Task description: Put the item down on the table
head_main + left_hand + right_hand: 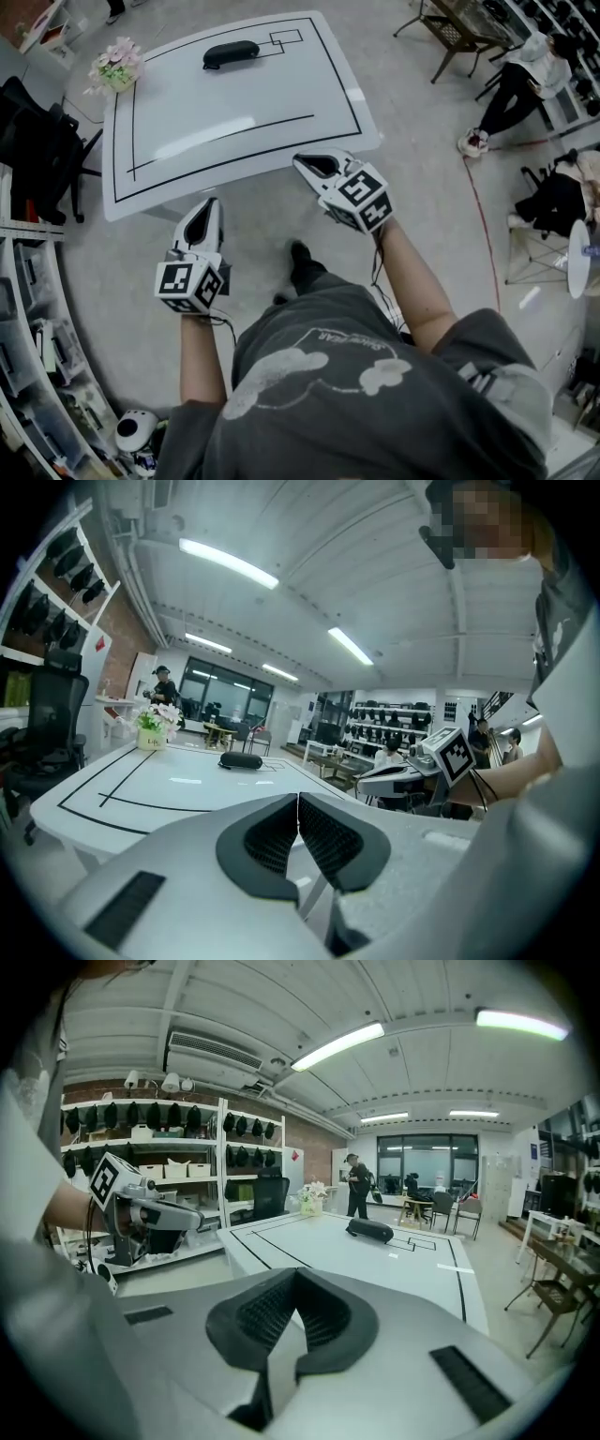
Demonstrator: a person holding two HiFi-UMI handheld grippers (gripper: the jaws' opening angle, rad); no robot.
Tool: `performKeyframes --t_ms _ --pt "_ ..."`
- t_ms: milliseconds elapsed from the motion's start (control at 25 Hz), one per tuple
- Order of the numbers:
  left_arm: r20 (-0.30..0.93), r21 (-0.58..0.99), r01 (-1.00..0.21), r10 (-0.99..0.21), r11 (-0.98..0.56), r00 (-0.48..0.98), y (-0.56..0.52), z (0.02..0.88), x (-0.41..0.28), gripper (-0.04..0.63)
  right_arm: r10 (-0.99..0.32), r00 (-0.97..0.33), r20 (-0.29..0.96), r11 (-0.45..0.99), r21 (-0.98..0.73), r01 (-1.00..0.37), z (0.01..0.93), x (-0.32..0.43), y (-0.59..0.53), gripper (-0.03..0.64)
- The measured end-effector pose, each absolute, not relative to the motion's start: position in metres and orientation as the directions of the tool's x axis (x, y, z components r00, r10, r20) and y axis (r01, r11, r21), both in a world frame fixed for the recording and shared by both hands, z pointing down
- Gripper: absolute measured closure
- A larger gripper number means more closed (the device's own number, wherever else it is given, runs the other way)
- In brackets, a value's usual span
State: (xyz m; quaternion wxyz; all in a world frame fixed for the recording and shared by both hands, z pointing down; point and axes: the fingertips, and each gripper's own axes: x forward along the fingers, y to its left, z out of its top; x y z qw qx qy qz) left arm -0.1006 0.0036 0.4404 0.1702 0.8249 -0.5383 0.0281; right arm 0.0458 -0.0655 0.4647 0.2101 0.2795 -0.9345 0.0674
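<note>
A black oblong item (pixel 231 53) lies on the white table (pixel 234 112) near its far edge, beside a small marked rectangle; it also shows in the left gripper view (pixel 241 760) and the right gripper view (pixel 369 1230). My left gripper (pixel 201 220) hangs shut and empty over the floor, short of the table's near edge. My right gripper (pixel 315 165) is shut and empty too, its tip just at the near edge. Neither touches the item. In the gripper views the jaws of both (pixel 298 808) (pixel 294 1279) meet with nothing between them.
A pot of pink flowers (pixel 116 66) stands at the table's far left corner. A black office chair (pixel 37 150) is left of the table, with shelves (pixel 37 356) along the left. At the right sit a chair (pixel 455 33) and a seated person (pixel 516 84).
</note>
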Motion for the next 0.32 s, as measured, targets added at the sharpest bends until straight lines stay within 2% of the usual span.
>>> performKeyframes --t_ms 320 --pt "0.237 0.249 -0.882 -0.858 -0.4 0.456 0.069 0.441 -0.092 0.591 -0.527 -0.731 0.434 0.809 -0.009 -0.588 0.461 0.06 0.005 0.618"
